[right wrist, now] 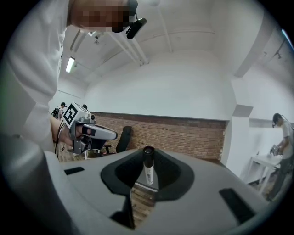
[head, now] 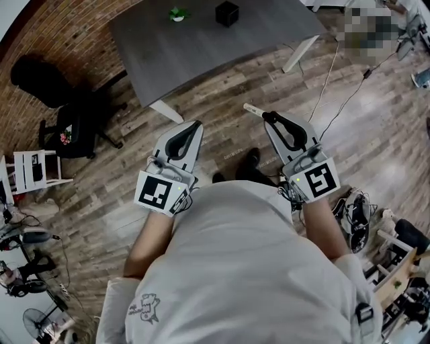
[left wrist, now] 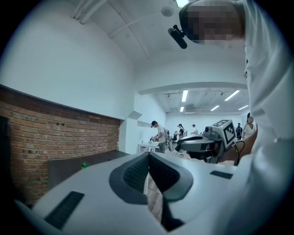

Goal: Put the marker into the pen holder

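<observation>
A white marker (right wrist: 148, 166) with a black cap stands upright between the jaws of my right gripper (right wrist: 147, 176), which is shut on it. In the head view the marker (head: 253, 109) sticks out to the left of the right gripper (head: 267, 116). My left gripper (head: 195, 125) is held level beside it, shut with nothing in it; its pads (left wrist: 138, 172) meet in the left gripper view. The black cube-shaped pen holder (head: 227, 13) stands on the grey table (head: 201, 47), well ahead of both grippers.
A small green plant (head: 177, 13) sits on the table left of the holder. A black office chair (head: 67, 114) and a white rack (head: 33, 171) stand at the left by the brick wall. Cables (head: 336, 101) and shoes (head: 356, 211) lie on the wooden floor at the right. Several people stand far off.
</observation>
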Demonstrator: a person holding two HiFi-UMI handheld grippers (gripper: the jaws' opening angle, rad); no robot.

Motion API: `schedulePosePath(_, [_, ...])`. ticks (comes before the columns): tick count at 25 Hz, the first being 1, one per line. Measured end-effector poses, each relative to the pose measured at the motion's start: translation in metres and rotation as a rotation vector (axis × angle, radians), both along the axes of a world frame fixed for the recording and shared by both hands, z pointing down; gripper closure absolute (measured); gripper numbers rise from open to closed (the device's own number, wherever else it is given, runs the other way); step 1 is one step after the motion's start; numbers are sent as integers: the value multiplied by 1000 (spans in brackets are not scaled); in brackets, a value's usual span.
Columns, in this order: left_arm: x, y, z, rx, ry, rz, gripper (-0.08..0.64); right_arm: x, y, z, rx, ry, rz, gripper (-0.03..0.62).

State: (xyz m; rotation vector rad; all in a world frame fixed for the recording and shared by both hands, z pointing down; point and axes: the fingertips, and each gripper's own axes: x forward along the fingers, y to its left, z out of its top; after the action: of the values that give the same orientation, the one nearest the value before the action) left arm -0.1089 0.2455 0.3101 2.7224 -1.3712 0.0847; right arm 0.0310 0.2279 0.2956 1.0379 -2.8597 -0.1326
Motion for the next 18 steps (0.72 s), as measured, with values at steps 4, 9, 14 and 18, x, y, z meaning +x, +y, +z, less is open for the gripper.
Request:
schedulePosePath(4, [22,-29,4,-7,-3,13,549,19,-25,5,-15,-20,-11,515])
schedulePosePath(9, [53,-68,4,2,0,27,549,47,-60,8,-9,-14,-21,515])
schedulePosePath(14, [86,-111,9,-10,-3,19,549,83,-101,9,-30,-24,-25,515])
schedulePosePath(18, [109,-138,16,-31,-4,7,549,114,-128,13,-43,-17,-28,515])
